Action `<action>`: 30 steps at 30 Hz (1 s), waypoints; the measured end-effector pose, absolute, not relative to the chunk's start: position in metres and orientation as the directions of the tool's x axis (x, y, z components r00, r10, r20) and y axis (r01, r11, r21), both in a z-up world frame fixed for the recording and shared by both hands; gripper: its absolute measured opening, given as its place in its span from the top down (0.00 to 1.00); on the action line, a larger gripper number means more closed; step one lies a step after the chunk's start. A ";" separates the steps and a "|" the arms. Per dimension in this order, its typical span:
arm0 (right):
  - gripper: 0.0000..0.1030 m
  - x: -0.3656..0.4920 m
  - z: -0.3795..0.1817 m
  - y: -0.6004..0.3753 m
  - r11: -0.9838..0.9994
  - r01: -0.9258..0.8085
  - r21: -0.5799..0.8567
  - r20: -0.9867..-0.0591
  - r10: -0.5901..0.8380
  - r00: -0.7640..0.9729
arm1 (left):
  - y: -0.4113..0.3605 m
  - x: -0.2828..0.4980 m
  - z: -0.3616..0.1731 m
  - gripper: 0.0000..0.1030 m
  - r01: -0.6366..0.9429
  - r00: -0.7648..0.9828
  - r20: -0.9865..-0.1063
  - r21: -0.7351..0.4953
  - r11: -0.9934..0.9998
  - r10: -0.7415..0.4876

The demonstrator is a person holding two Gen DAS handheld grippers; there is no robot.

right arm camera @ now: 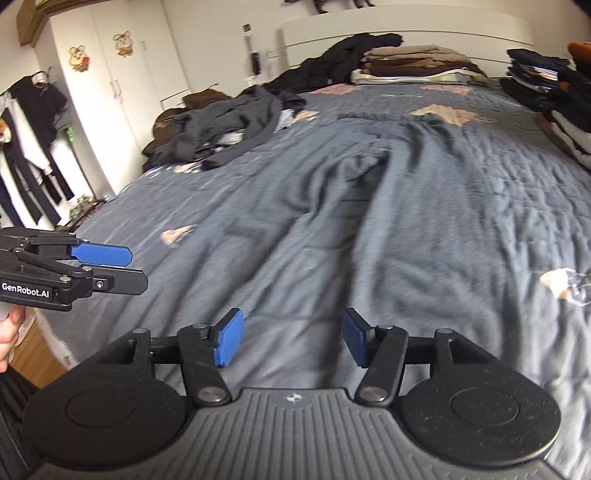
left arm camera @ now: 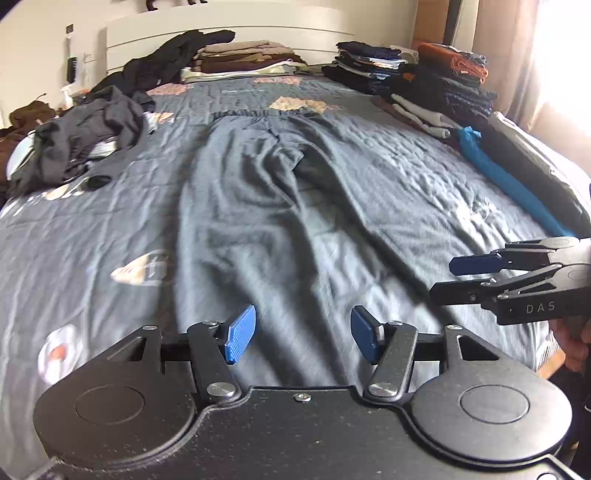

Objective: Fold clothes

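Dark grey trousers (left arm camera: 266, 192) lie flat along the middle of the bed (left arm camera: 74, 229), elastic gathered waistband toward the headboard (left arm camera: 229, 33), legs running down to the foot edge; soft knit fabric, heavily creased, a deep fold at the crotch, almost the same tone as the quilted grey bedspread with tan and white printed patches. Left tool (left arm camera: 303, 336) hangs above the leg ends, jaws apart, ribbed blue pads (left arm camera: 241, 334) with nothing between them, not touching cloth. Right tool (right arm camera: 293, 338) likewise: jaws apart, empty, above the lower trouser fabric. Each shows in the other's view from the side, black linkage, flat blue pad, a hand (right arm camera: 9, 332) under the left one's grip. Both sit just beside each other near the foot edge. Frames are motion-blurred low down, so fine texture there is unreadable. Around: loose heap of dark grey and black garments (left arm camera: 85, 144) at the bed's left edge, more black cloth (left arm camera: 166, 59) trailing up to the headboard corner. Folded stack in brown and beige (left arm camera: 243, 57) against the headboard centre. Along the right edge, folded stacks of dark, navy and orange items (left arm camera: 436, 77), plus a long teal-blue piece (left arm camera: 517, 184) laid along that edge. White curved headboard, hairbrush (left arm camera: 72, 68) hanging on the wall left of it. White wardrobe (right arm camera: 110, 74) with cartoon stickers and dark clothes (right arm camera: 33, 147) hung on a rack beyond the left edge. Nothing lies on the trousers; path over them is unobstructed.
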State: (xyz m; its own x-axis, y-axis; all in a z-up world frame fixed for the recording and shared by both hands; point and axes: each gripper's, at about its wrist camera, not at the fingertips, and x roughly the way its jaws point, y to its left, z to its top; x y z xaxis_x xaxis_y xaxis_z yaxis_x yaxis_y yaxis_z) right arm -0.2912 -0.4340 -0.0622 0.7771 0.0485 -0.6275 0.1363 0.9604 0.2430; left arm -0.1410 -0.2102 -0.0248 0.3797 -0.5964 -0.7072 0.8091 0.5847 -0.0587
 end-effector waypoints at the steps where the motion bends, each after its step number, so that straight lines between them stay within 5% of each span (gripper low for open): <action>1: 0.43 -0.295 -0.062 -0.422 0.961 0.128 0.247 -0.626 0.057 0.778 | -0.200 -0.145 -0.026 0.45 0.809 0.377 -0.714 -0.057 0.585 -0.590; 13: 0.43 -0.335 -0.111 -0.302 0.973 -0.041 0.229 -0.748 0.203 0.632 | -0.113 -0.182 -0.075 0.45 0.814 0.262 -0.788 -0.130 0.566 -0.557; 16: 0.43 -0.338 -0.122 -0.290 0.973 -0.055 0.225 -0.776 0.213 0.593 | -0.102 -0.187 -0.099 0.54 0.807 0.191 -0.815 -0.187 0.561 -0.547; 20: 0.43 -0.344 -0.138 -0.278 0.973 -0.076 0.218 -0.794 0.222 0.567 | -0.105 -0.189 -0.137 0.61 0.806 0.138 -0.861 -0.190 0.561 -0.490; 30: 0.44 -0.338 -0.179 -0.258 0.964 -0.168 0.207 -0.827 0.264 0.496 | -0.136 -0.183 -0.190 0.61 0.832 0.116 -0.901 -0.142 0.536 -0.418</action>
State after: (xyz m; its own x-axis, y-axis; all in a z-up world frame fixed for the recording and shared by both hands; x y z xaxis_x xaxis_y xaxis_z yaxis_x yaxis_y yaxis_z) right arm -0.3384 -0.2581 -0.1793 0.4960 0.2641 -0.8272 -0.1681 0.9638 0.2069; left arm -0.1830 -0.1365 -0.1902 0.1158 -0.4180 -0.9011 0.8319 0.5364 -0.1419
